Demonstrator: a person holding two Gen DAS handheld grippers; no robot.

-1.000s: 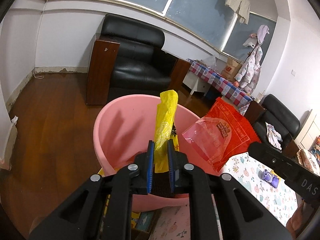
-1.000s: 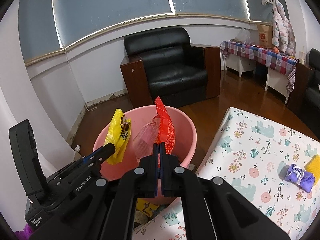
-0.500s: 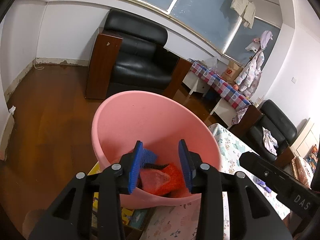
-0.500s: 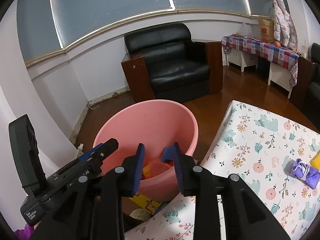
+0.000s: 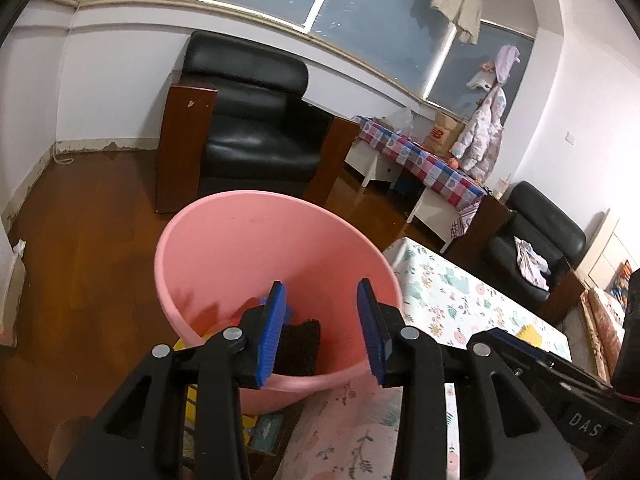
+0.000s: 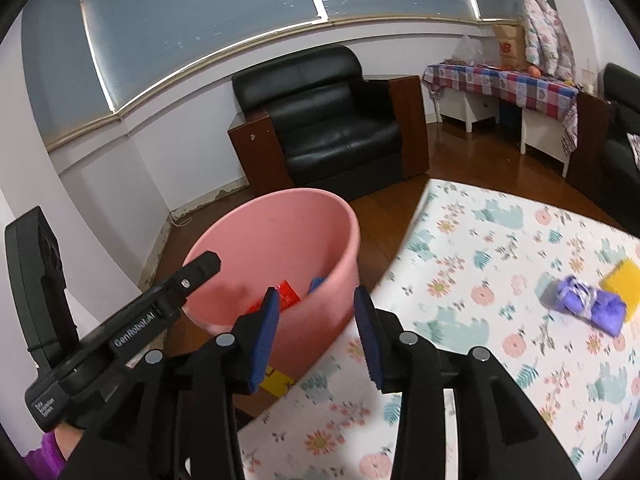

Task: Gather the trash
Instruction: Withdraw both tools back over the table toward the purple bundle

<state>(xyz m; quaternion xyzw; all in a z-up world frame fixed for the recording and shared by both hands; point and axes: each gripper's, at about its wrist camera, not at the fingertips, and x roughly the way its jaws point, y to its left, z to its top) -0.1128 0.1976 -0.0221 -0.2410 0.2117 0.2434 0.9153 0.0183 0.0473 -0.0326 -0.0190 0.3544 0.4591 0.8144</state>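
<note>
Hanging apart and empty, left tongs [image 5: 322, 334] sit over pink bucket [image 5: 224, 240]; yellow wrapper gone from them. Right tongs [image 6: 316, 334], jaws just opening, dropped the red wrapper [image 6: 286, 294], now in the bucket ahead-left. Purple wad [image 6: 592, 306] stays on counter [image 6: 460, 240], right of right tongs.

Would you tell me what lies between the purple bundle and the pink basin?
In the right wrist view, only bare flowered tablecloth between the purple bundle and the pink basin.

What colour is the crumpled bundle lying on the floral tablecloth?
Purple; the crumpled bundle shows best in the right wrist view, beside a yellow item.
</note>
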